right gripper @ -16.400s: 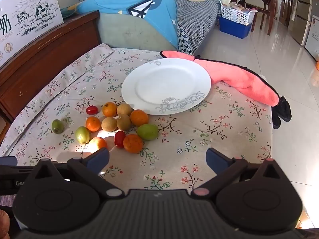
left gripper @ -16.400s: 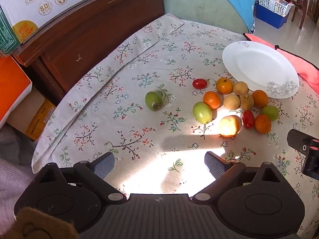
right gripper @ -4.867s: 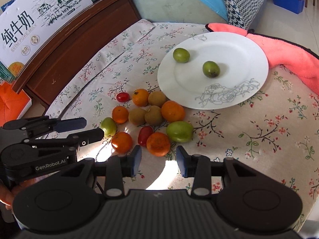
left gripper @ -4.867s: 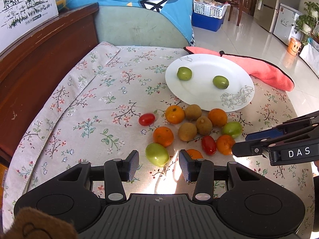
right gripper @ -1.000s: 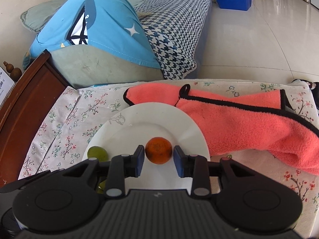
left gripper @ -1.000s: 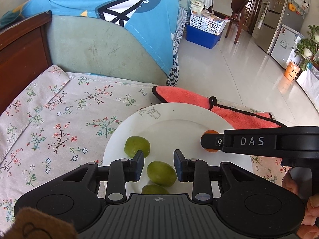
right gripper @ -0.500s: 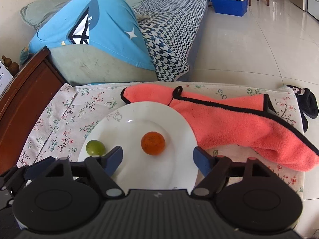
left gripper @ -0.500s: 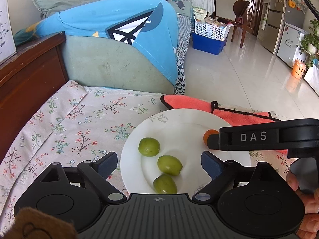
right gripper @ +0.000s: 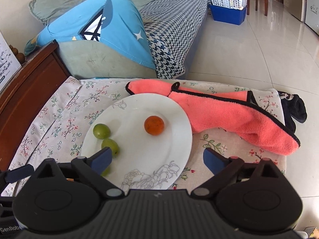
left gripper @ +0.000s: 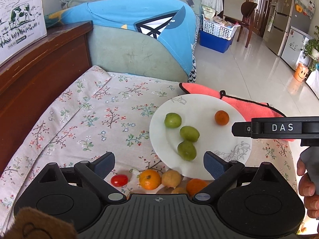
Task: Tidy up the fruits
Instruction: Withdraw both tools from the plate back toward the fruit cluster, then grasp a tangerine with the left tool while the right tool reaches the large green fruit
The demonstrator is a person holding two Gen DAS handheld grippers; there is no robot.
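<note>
A white plate (left gripper: 237, 153) lies on the flowered tablecloth and holds three green fruits (left gripper: 189, 133) and one orange (left gripper: 221, 117). It also shows in the right wrist view (right gripper: 173, 155), with the orange (right gripper: 154, 127) and green fruits (right gripper: 101, 131) on it. My left gripper (left gripper: 159, 162) is open and empty above the plate's near edge. My right gripper (right gripper: 156, 158) is open and empty over the plate's near side. A cherry tomato (left gripper: 119, 180), oranges (left gripper: 150, 179) and brown fruits (left gripper: 171, 178) lie on the cloth below the left gripper.
A pink cloth (right gripper: 229, 115) lies right of the plate, with a dark item (right gripper: 295, 107) at its far end. A wooden headboard (left gripper: 35, 67) runs along the left. A sofa with a blue cover (left gripper: 139, 29) stands behind the table. The right gripper's arm (left gripper: 279, 128) crosses the left view.
Both grippers have opened and pulled back from the plate. The green fruit and the orange they held now lie on the plate. More of the table and the loose fruits show.
</note>
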